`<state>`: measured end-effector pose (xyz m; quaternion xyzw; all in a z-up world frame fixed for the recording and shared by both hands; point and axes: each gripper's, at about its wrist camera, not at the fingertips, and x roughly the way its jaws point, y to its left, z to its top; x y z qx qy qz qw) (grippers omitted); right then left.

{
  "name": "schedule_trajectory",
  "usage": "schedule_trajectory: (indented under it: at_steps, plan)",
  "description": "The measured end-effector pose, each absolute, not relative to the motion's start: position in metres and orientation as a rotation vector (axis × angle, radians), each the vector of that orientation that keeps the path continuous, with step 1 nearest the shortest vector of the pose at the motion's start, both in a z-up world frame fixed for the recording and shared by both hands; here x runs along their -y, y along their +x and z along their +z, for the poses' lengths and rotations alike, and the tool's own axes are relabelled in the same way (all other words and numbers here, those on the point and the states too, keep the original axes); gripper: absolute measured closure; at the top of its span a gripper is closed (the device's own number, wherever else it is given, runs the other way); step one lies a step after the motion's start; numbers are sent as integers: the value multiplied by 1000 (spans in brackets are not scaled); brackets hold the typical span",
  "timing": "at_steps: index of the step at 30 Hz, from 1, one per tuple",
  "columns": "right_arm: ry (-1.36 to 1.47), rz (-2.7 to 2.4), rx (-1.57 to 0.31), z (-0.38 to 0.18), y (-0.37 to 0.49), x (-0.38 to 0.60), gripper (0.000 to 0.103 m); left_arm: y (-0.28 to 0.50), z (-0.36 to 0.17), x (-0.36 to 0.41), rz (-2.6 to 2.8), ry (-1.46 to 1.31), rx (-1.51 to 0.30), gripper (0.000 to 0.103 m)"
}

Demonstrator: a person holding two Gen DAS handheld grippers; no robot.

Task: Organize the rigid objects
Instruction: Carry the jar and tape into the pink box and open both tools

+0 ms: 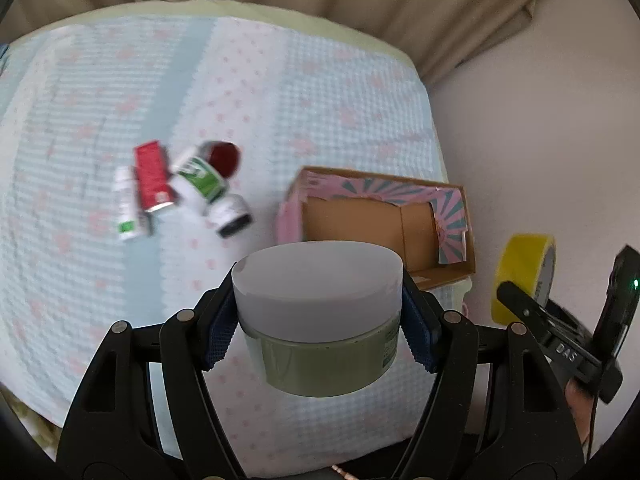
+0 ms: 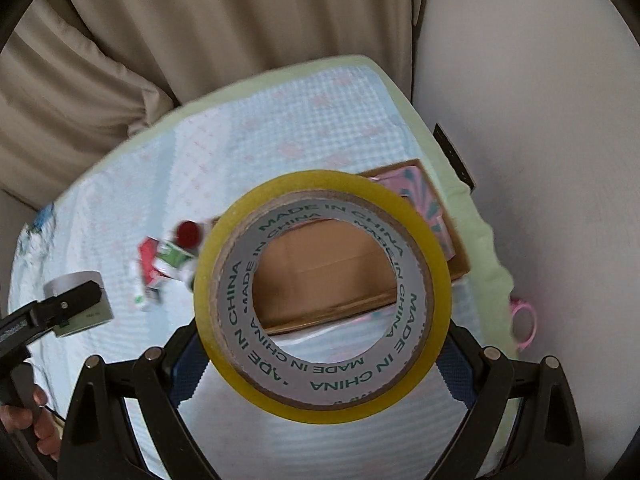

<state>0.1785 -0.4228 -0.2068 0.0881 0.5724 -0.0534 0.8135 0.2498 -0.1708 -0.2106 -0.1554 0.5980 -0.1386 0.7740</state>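
The left gripper (image 1: pixel 318 312) clamps a jar (image 1: pixel 320 320) above the bed (image 1: pixel 100 80), box (image 1: pixel 384 220) at 1 o'clock. The right gripper (image 2: pixel 322 354) clamps a tape roll (image 2: pixel 322 296) above that box.

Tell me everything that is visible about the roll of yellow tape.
The roll of tape is a wide ring of glossy yellow tape on a grey cardboard core printed "MADE IN CHINA" in green. It looks nearly full. The right hand-held gripper holds it in the air by its sides, with the open centre facing the camera. Through the hole shows the cardboard box below. The left wrist view shows the roll edge-on.
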Motion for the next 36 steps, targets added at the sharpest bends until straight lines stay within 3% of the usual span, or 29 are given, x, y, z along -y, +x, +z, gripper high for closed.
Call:
schedule_trajectory:
  at_steps: [10,22,31,33,34,36]
  plan:
    - [79,-38,-1343,-289,223,487,8,291,-289,281,-319,-214,-1427,35]
    - [-9,56,-1425,-379,264,493,8,346,-389,321,-274,-145,-1553,35]
    - [-71,132,-1401,-391,270,484,8,349,-386,348,-316,9,-1505,35]
    - [-76,128,-1363,-386,266,486,7,348,-376,354,-327,45,-1468,15]
    - [-80,123,-1356,-385,265,488,5,347,-369,355,-336,59,-1437,1]
    - [-80,110,-1332,-382,262,492,0,349,-358,354,-345,94,-1396,0]
